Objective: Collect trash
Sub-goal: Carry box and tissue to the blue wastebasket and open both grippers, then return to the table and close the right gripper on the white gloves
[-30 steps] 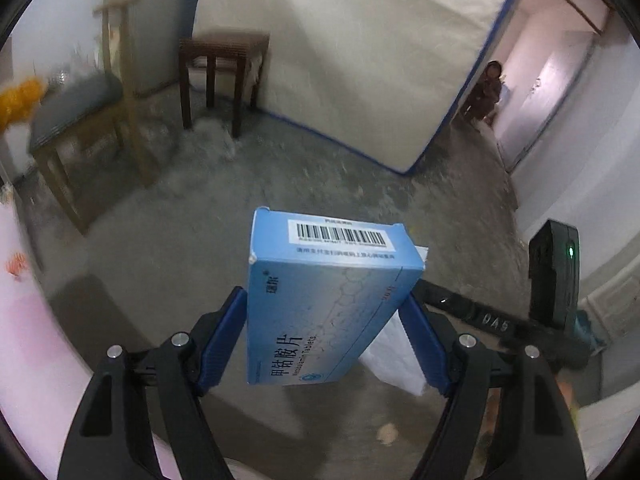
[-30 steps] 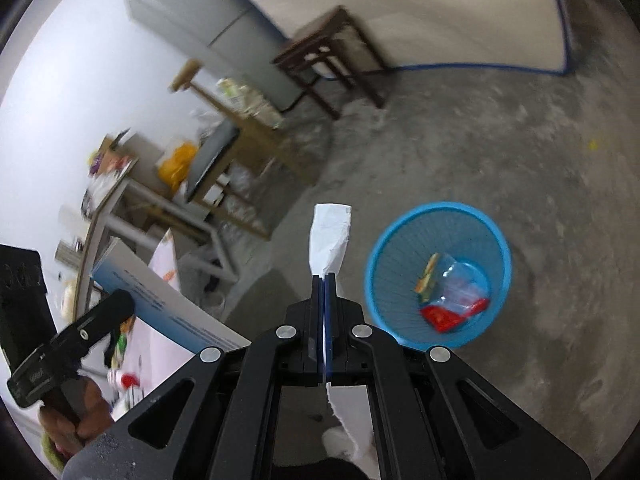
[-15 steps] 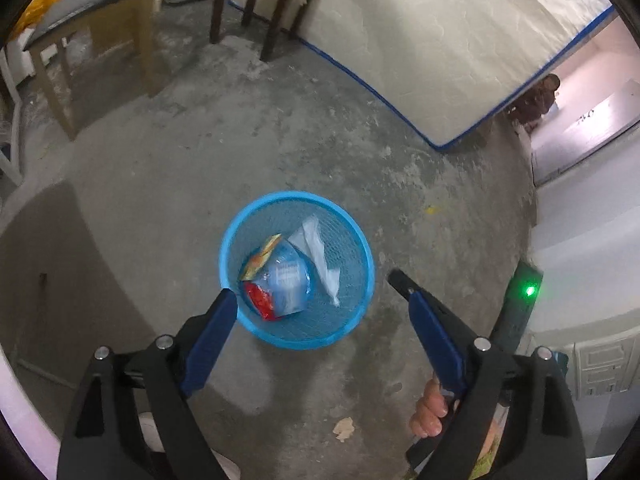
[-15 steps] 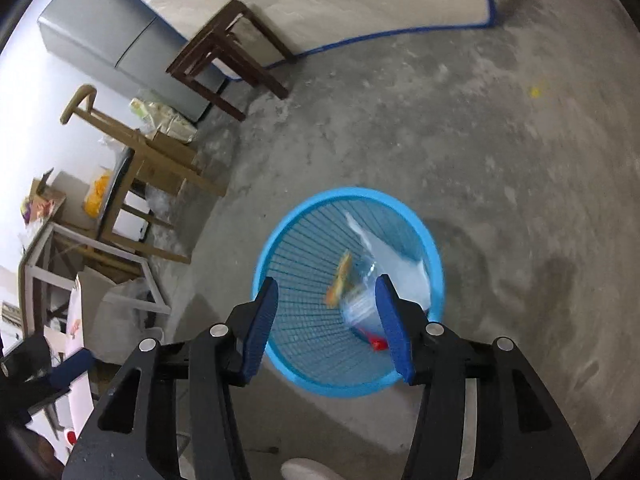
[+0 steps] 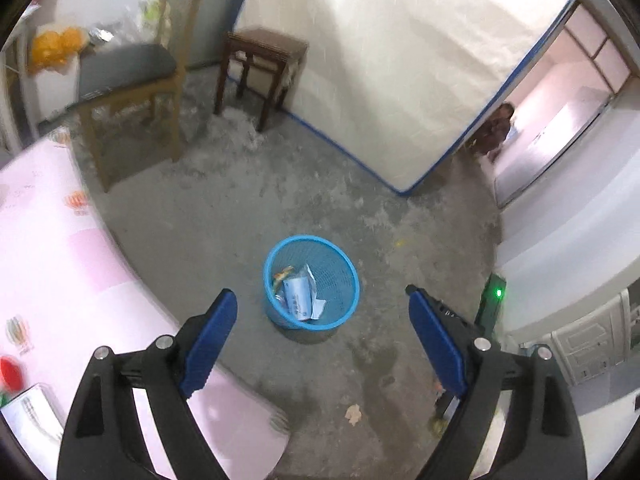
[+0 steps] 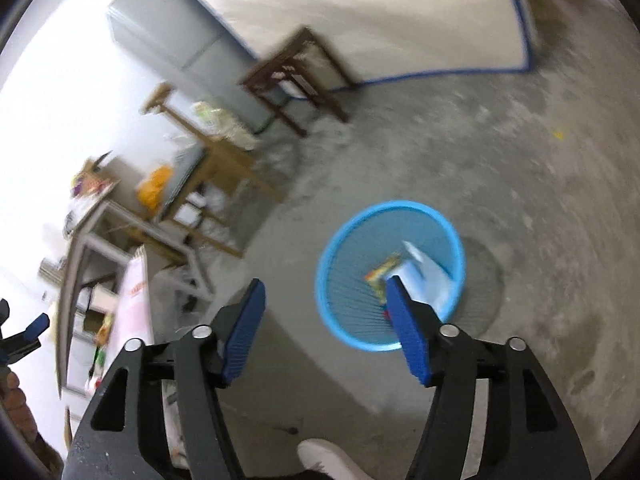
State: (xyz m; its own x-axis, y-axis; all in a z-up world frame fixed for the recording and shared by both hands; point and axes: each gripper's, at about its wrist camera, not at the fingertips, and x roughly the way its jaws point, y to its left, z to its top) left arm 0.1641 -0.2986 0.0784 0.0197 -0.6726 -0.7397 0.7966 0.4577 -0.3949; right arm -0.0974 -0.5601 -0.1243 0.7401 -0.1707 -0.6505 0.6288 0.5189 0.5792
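Note:
A blue mesh basket (image 5: 340,272) stands on the concrete floor and holds a blue medicine box (image 5: 297,297), a white paper scrap (image 5: 310,276) and a colourful wrapper (image 5: 282,273). My left gripper (image 5: 320,294) hangs well above and short of the basket, open and empty. In the right wrist view the basket (image 6: 344,264) sits just beyond the right finger, with the white paper (image 6: 420,266) inside. My right gripper (image 6: 325,282) has its jaws opening, with nothing between them. The left gripper's tip (image 6: 28,330) shows at the far left edge.
A pink-clothed table (image 5: 60,264) fills the left. A wooden chair (image 5: 128,92), a dark stool (image 5: 260,68) and a leaning white mattress (image 5: 380,60) stand behind. A person (image 5: 496,128) sits in the doorway. A shoe (image 6: 324,456) is below the right gripper.
The left gripper let go of the blue box, which now lies in the basket, then rose away. The right gripper opened, dropped the white paper into the basket, and shifted left.

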